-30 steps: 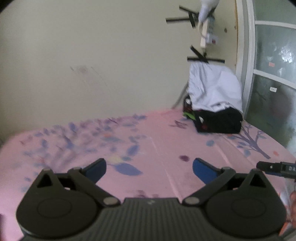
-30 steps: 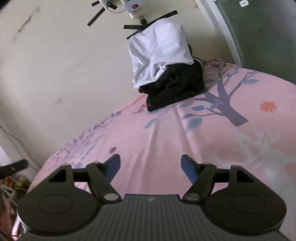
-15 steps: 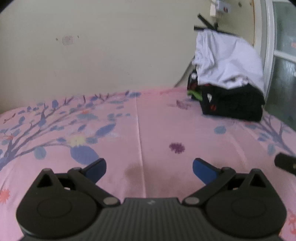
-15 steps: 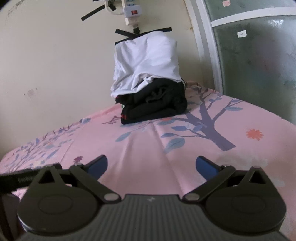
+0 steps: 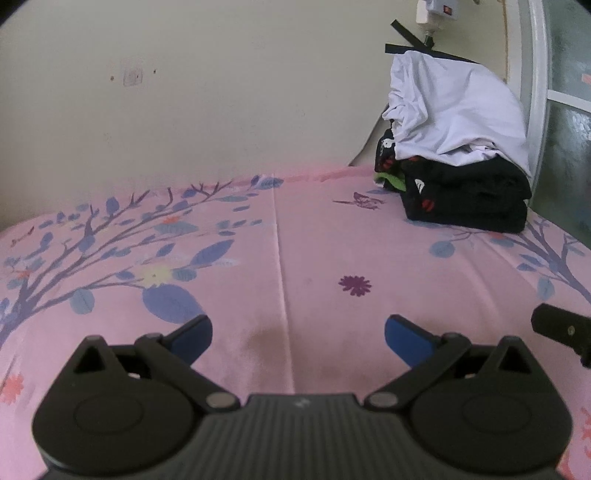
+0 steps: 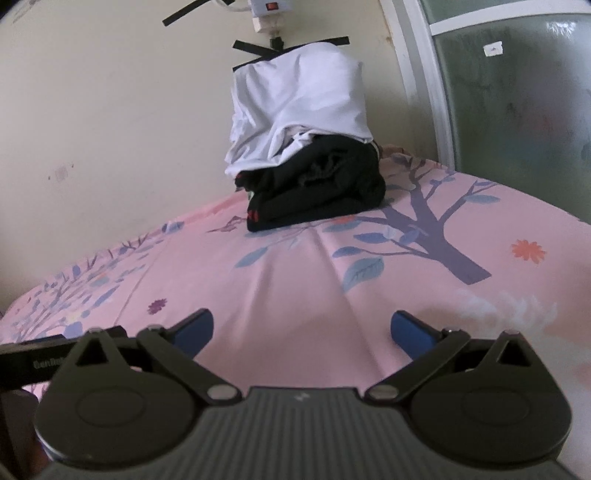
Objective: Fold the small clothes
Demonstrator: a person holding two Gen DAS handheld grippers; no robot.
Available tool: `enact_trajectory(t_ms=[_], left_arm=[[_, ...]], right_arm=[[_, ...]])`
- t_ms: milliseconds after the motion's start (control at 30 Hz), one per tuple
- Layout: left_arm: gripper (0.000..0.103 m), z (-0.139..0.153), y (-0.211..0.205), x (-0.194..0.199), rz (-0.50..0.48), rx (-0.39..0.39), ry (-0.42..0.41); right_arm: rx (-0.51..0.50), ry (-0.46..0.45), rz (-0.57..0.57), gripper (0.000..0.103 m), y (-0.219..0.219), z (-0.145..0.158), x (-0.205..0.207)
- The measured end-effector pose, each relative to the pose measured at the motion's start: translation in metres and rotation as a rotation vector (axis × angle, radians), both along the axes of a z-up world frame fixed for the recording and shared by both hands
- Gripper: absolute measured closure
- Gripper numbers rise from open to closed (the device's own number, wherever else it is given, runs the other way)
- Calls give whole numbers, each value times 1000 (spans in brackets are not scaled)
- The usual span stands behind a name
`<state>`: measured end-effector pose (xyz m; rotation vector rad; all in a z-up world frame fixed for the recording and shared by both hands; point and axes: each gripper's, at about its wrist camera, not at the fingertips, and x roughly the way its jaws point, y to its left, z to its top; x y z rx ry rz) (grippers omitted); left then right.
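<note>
A pile of clothes sits at the far corner of the bed against the wall: dark folded garments [image 5: 465, 199] [image 6: 317, 195] with a white garment [image 5: 454, 110] [image 6: 299, 107] draped over them. My left gripper [image 5: 297, 332] hovers low over the pink sheet [image 5: 314, 251], open, nothing between its blue fingertips [image 5: 194, 332]. My right gripper [image 6: 301, 330] is also open and empty above the sheet [image 6: 295, 273], well short of the pile. The right gripper's black finger shows at the right edge of the left wrist view. The left gripper's body shows at the lower left of the right wrist view.
The bed carries a pink sheet printed with blue trees and flowers. A cream wall [image 5: 184, 110] stands behind it, with a power strip [image 6: 269, 11] taped above the pile. A frosted glass door [image 6: 517, 110] with a white frame borders the bed on the right.
Both grippers have dropped lower toward the sheet, and the wall now fills less of each view. The right gripper's jaws have spread wider and its view has levelled out.
</note>
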<state>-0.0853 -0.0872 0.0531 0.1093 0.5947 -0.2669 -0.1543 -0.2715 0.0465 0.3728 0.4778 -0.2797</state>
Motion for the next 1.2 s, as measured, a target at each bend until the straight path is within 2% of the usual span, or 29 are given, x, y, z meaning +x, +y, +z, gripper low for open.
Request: enact_trajectory(t_ms=[300,1200], left_arm=[[0,1,0,-7,-31,24,-32],[0,0,-1,-6,-62,13,-6]], right_arm=[[16,-5,-4,6,-2,0,-1],[25,-20,-3,6,-3,0,-3]])
